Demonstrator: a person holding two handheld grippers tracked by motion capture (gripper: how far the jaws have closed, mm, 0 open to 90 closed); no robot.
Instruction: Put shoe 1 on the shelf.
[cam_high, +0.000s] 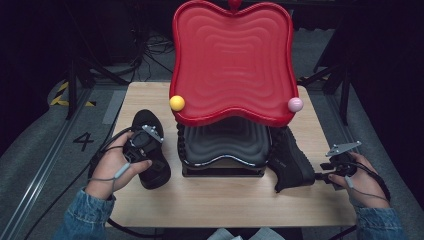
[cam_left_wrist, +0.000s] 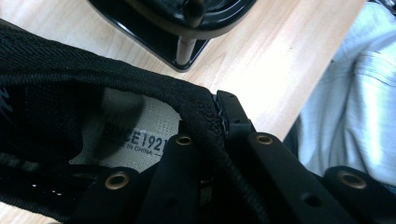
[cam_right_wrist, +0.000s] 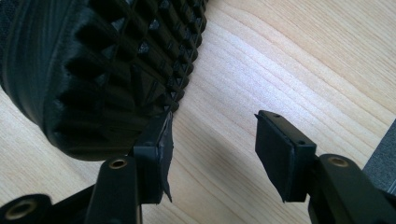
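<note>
Left tongs (cam_left_wrist: 219, 140) clamped on left shoe's (cam_left_wrist: 70, 93) collar; right tongs (cam_right_wrist: 212, 144) open, right shoe's (cam_right_wrist: 102, 70) sole touching one pad.

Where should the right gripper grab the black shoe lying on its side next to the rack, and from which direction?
Grip the right shoe by its heel collar, coming in level from the right, where the right gripper already waits with open jaws. The shoe lies tipped, its lugged sole facing the gripper; that sole is too broad, so one jaw should slip into the opening and the other outside the thin rim.
</note>
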